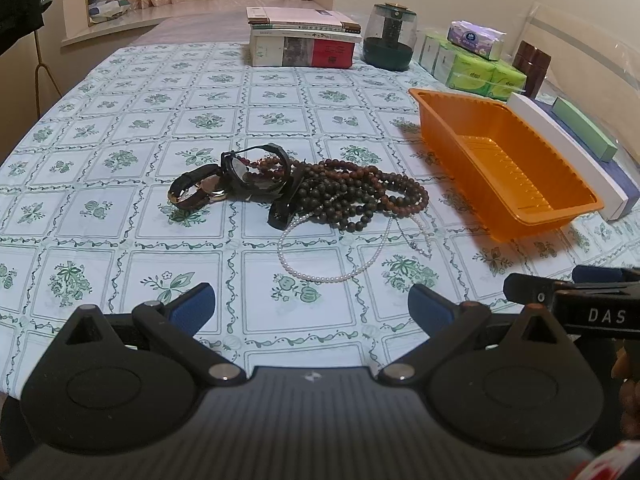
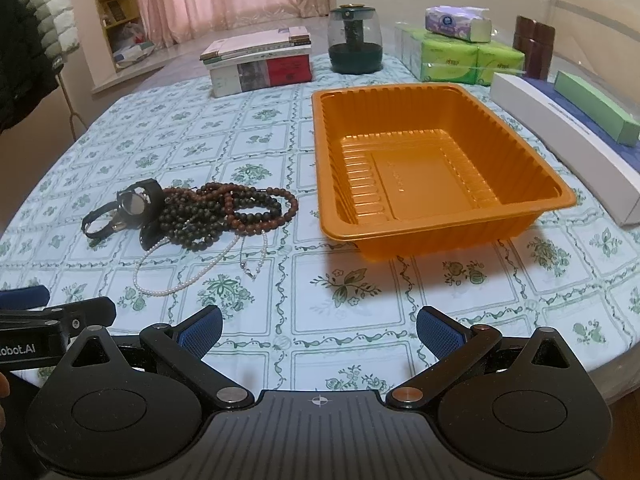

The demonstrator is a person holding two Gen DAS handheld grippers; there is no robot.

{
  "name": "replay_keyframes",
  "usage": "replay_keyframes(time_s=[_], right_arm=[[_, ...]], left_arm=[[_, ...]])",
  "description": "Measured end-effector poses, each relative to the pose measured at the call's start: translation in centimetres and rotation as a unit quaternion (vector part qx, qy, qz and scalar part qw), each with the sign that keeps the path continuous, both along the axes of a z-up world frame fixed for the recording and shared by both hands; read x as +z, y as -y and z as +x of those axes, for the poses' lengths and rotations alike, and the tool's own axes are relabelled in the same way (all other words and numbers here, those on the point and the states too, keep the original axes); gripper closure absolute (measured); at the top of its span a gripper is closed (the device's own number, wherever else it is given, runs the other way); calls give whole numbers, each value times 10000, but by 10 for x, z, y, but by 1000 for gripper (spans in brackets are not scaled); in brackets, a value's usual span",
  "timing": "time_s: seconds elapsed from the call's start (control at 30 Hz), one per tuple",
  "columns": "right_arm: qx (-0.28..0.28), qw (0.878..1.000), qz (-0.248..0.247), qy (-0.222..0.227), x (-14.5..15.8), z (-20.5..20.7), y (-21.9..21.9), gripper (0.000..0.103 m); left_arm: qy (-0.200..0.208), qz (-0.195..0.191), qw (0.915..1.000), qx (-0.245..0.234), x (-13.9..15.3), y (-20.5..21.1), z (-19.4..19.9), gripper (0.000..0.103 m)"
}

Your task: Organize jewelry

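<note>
A heap of jewelry lies mid-table: dark brown bead strands [image 1: 356, 192] [image 2: 224, 212], a white pearl necklace [image 1: 332, 276] [image 2: 176, 280], a big black watch [image 1: 256, 168] [image 2: 138, 202] and a small brown-strap watch [image 1: 196, 192] [image 2: 100, 220]. An empty orange tray [image 1: 512, 168] [image 2: 432, 160] stands to the right of the heap. My left gripper [image 1: 312, 308] is open and empty, near the table's front edge short of the pearls. My right gripper [image 2: 318, 330] is open and empty, in front of the tray. Each gripper shows at the edge of the other's view.
At the back stand a stack of books [image 1: 300, 40] [image 2: 260, 60], a dark green jar [image 1: 390, 36] [image 2: 354, 40], green tissue packs [image 1: 476, 64] [image 2: 468, 56] and a brown container [image 2: 534, 46]. Long white and green boxes [image 1: 572, 152] [image 2: 580, 128] lie right of the tray.
</note>
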State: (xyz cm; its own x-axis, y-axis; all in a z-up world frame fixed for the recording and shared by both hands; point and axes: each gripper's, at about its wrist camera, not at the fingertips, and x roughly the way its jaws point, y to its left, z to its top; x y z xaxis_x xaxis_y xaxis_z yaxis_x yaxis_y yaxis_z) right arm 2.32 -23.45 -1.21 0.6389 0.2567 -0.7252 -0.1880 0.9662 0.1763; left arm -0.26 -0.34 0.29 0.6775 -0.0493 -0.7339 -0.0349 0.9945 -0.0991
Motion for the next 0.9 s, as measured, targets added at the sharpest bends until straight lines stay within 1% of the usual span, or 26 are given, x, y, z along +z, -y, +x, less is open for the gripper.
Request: replay_keyframes(time_s=[0.13,0.23,0.37,0.43,0.5,0.57,0.67,0.7,0.73,0.8,0.87,0.9], right_arm=[[-225,9996,181,20,0,-1,14,0],[-524,9981,325,79,3,-3,35,0],[-1047,9922,614,276,14,-6,74,1],[-1277,9880,730,481,22,-6,96,1],[-1508,9837,740,639,29,1,116,1],[-1615,9811,784,722,33,14,135,1],[-1721,9777,857,843,36,34,160,1],[-1733,9771,871,876,36,41,166,4],[-1745,9768,859,901,34,47,172,13],[-1730,9775,823,882,28,61,181,21],[-1673,9789,840,818,21,76,189,27],[-1610,9803,851,771,16,82,191,33]], left_arm=[[56,-189,9998,18,3,-4,4,1],[83,-322,9994,-13,5,-6,9,1],[102,-496,9987,-65,8,-6,17,1],[157,-587,9981,-94,10,-6,22,1],[181,-673,9975,-101,11,-6,26,1],[208,-705,9972,-134,11,-5,29,1],[203,-629,9977,-160,9,-2,31,1],[185,-624,9977,-172,7,-2,33,1],[160,-621,9978,-174,6,-1,34,1],[110,-638,9977,-186,3,-1,37,1],[81,-644,9977,-199,1,0,40,1],[78,-653,9976,-200,0,0,42,1]])
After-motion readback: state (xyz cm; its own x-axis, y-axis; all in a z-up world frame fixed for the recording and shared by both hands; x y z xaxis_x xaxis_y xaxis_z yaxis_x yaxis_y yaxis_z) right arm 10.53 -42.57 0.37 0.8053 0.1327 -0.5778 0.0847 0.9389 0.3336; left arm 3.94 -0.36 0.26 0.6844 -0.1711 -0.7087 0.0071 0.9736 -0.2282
